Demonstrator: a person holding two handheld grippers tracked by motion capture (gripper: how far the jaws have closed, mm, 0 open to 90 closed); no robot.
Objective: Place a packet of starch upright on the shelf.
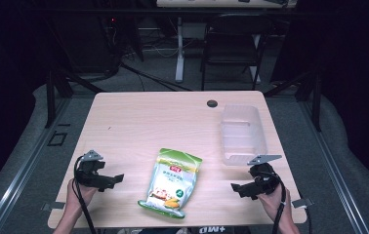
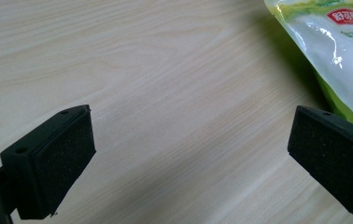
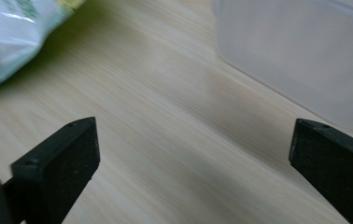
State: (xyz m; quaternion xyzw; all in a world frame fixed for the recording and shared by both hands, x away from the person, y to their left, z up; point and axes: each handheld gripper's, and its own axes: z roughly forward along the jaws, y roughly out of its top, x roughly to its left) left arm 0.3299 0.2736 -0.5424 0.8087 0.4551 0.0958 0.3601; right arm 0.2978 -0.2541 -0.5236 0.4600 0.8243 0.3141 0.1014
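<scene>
Dim room, dark all round; pale wooden table [image 1: 138, 122] lit in the middle, a black folding chair [image 1: 231, 44] and a white desk leg [image 1: 179, 48] behind it, mostly lost in shadow. Small dark round cap [image 1: 212, 103] set in the tabletop near the far edge.

Lying flat near the front of the table: a green-and-white snack bag [image 1: 171, 182], taken here as the landmark. Cut off at the frame edge in both gripper views, a corner only. Red logo patch on it with white characters, visible in the left gripper view [image 2: 345, 17], too small and blurred to read; print on the front in the high view likewise illegible, something yellow pictured near the bottom. Beyond the bag and to its right, a clear plastic container [image 1: 241, 134], translucent, contents not discernible, near wall blurred in the right gripper view [image 3: 305, 51].

Left of the bag, well apart: left gripper [image 1: 108, 179], held low over the wood by a hand [image 1: 77, 192], forearm cut off at the bottom edge, jaws pointing toward the bag, spread wide, nothing between them. Right of the bag, also apart: right gripper [image 1: 238, 187], gripped by the other hand [image 1: 270, 197], jaws aimed at the bag, spread wide over bare wood, container just past them.
</scene>
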